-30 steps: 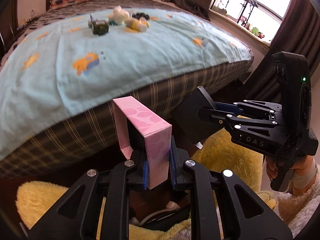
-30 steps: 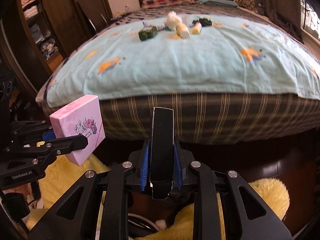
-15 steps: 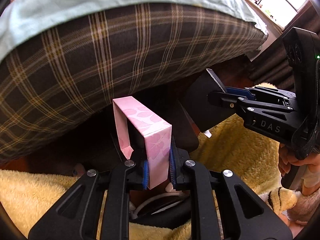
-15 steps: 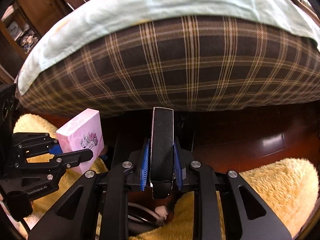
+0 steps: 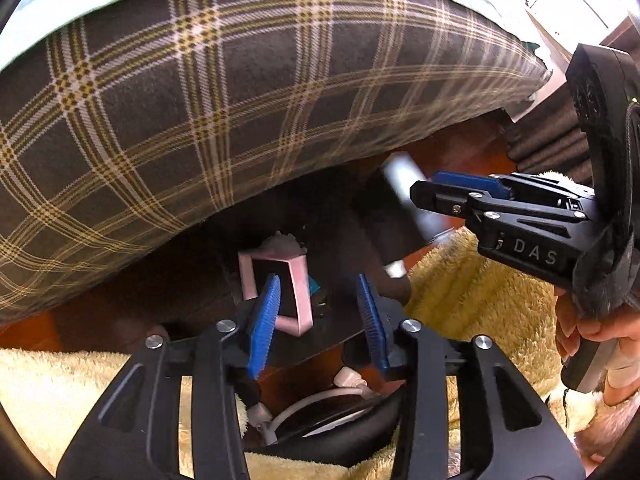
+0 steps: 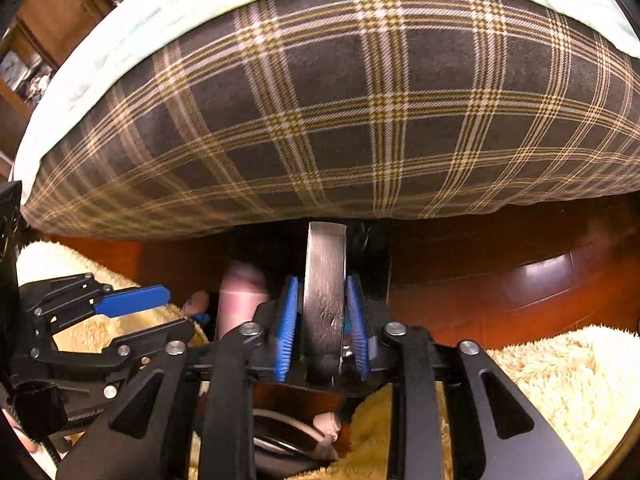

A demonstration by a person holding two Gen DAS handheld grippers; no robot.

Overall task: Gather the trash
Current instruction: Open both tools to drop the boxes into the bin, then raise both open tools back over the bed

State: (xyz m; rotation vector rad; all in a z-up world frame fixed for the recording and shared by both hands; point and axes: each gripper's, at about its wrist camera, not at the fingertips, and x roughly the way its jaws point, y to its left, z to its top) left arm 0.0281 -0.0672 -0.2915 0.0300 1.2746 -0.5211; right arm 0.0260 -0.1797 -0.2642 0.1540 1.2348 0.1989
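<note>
Both grippers have just been opening: my left gripper (image 5: 318, 322) has released the pink box (image 5: 294, 286), now falling ahead into the dark bin (image 5: 348, 320); my right gripper (image 6: 322, 332) straddles the upright black box (image 6: 324, 300), pads apart.

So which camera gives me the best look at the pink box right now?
Left wrist: the pink box shows its open end, sharp, free beyond the open left gripper, whose jaws have just been opening. Right wrist shows only a blurred pink side.
</note>
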